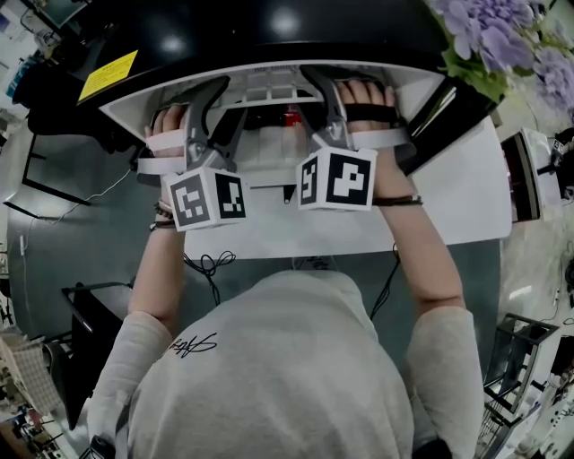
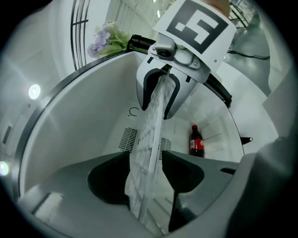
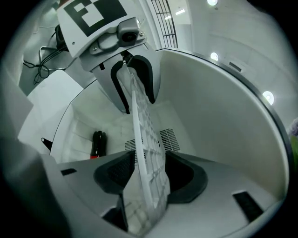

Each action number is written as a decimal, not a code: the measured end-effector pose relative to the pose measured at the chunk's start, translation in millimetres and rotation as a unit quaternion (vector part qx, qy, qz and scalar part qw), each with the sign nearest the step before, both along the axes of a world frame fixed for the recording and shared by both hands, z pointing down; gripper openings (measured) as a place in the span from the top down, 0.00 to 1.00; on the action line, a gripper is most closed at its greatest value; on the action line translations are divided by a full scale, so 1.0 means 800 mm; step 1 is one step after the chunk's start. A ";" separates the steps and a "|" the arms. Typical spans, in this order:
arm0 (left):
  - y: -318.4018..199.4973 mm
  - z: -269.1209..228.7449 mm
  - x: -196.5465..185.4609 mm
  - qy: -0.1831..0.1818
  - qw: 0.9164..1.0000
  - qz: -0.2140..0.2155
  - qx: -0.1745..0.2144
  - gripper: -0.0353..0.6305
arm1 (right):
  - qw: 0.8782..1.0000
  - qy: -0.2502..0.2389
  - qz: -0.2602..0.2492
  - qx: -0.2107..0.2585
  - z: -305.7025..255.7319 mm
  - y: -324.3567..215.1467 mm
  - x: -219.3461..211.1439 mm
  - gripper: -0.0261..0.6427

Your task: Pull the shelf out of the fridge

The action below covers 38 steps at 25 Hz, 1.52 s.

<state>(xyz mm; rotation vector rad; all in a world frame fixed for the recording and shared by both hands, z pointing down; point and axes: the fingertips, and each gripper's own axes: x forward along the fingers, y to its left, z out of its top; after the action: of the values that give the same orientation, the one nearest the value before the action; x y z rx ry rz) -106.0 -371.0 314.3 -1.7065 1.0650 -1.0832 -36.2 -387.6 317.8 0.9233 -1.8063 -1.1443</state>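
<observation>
Grey shirt (image 1: 278,376) of the person, nearest the head camera; both forearms reach forward into the fridge (image 1: 269,27).

- Left gripper (image 2: 145,160): jaws spread wide. The white grid shelf (image 2: 151,135) passes between the pads and appears not to be pinched, though the wide-angle view makes contact hard to judge.
- Right gripper (image 3: 150,160): jaws likewise spread, with the same shelf between them, let go.
- Shelf: inside the white fridge cavity, spanning from one gripper to the other.
- Cola bottle (image 2: 197,142): at the back of the cavity, well apart from both grippers.
- Purple flowers (image 1: 502,36): beside the fridge, on the person's right.
</observation>
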 end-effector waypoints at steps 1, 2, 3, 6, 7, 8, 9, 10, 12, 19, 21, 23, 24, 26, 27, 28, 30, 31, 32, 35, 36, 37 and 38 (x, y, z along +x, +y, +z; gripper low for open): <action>-0.001 -0.001 0.001 -0.012 1.000 0.000 0.003 0.64 | 1.000 0.002 0.000 -0.004 0.002 0.000 -0.002 0.69; -0.002 -0.002 0.002 -0.021 1.000 0.001 0.005 0.65 | 1.000 0.005 0.000 -0.005 0.002 -0.001 -0.004 0.69; -0.004 -0.002 0.003 -0.026 1.000 0.002 0.006 0.65 | 1.000 0.010 0.001 -0.005 0.003 -0.002 -0.006 0.69; -0.012 -0.002 0.007 -0.035 0.999 0.004 0.005 0.65 | 1.000 0.023 -0.002 -0.001 0.002 -0.006 -0.013 0.69; -0.014 0.000 0.008 -0.040 0.999 0.005 0.003 0.64 | 1.000 0.026 -0.003 0.000 0.001 -0.008 -0.015 0.69; -0.016 0.002 0.009 -0.044 0.999 0.005 0.001 0.64 | 1.000 0.029 -0.004 0.001 0.002 -0.009 -0.017 0.69; -0.018 0.005 0.009 -0.047 0.999 0.005 -0.001 0.65 | 0.999 0.032 -0.004 0.001 0.002 -0.011 -0.018 0.69; -0.020 0.007 0.009 -0.050 0.999 0.004 -0.003 0.65 | 0.999 0.034 -0.004 0.000 0.004 -0.012 -0.019 0.69; -0.024 0.010 0.006 -0.061 0.998 0.000 0.000 0.65 | 0.999 0.041 -0.002 0.002 0.006 -0.016 -0.020 0.69; -0.038 0.014 0.004 -0.074 0.997 -0.007 0.003 0.65 | 0.999 0.049 0.004 0.012 0.009 -0.030 -0.019 0.69; -0.041 0.015 0.004 -0.072 0.997 -0.009 0.004 0.65 | 0.998 0.059 0.011 0.022 0.009 -0.034 -0.019 0.69; -0.042 0.013 0.004 -0.076 0.997 -0.012 0.012 0.72 | 0.997 0.070 0.021 0.023 0.012 -0.037 -0.019 0.71; -0.042 0.010 0.003 -0.077 0.997 -0.012 0.018 0.81 | 0.997 0.070 0.025 0.028 0.011 -0.038 -0.019 0.75; -0.044 0.007 0.003 -0.075 0.997 -0.012 0.023 0.88 | 0.997 0.060 0.031 0.042 0.005 -0.041 -0.018 0.87; -0.045 0.008 0.003 -0.076 0.997 -0.012 0.025 0.88 | 0.997 0.055 0.033 0.047 0.002 -0.043 -0.018 0.88; -0.045 0.008 0.004 -0.078 0.997 -0.012 0.027 0.88 | 0.997 0.054 0.034 0.052 0.001 -0.043 -0.017 0.89; -0.045 0.008 0.003 -0.081 0.996 -0.011 0.032 0.89 | 0.996 0.058 0.035 0.059 0.002 -0.043 -0.018 0.89; -0.045 0.008 0.003 -0.081 0.996 -0.011 0.032 0.89 | 0.996 0.060 0.035 0.058 0.003 -0.043 -0.018 0.89; -0.045 0.008 0.003 -0.080 0.996 -0.010 0.030 0.89 | 0.996 0.060 0.036 0.054 0.003 -0.043 -0.017 0.89; -0.046 0.009 0.004 -0.072 0.997 -0.010 0.017 0.89 | 0.997 0.053 0.035 0.040 0.005 -0.044 -0.016 0.89; -0.046 0.010 0.005 -0.071 0.997 -0.011 0.015 0.89 | 0.997 0.051 0.035 0.037 0.005 -0.044 -0.016 0.89; -0.046 0.009 0.005 -0.070 0.997 -0.011 0.014 0.89 | 0.998 0.050 0.035 0.035 0.005 -0.044 -0.016 0.89; -0.046 0.008 0.005 -0.069 0.997 -0.012 0.015 0.89 | 0.998 0.049 0.035 0.034 0.005 -0.044 -0.016 0.89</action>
<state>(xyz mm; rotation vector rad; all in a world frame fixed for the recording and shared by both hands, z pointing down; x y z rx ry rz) -102.2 -407.5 320.9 -1.5755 1.0109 -1.1773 -48.9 -422.7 321.5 0.9460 -1.6531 -1.1922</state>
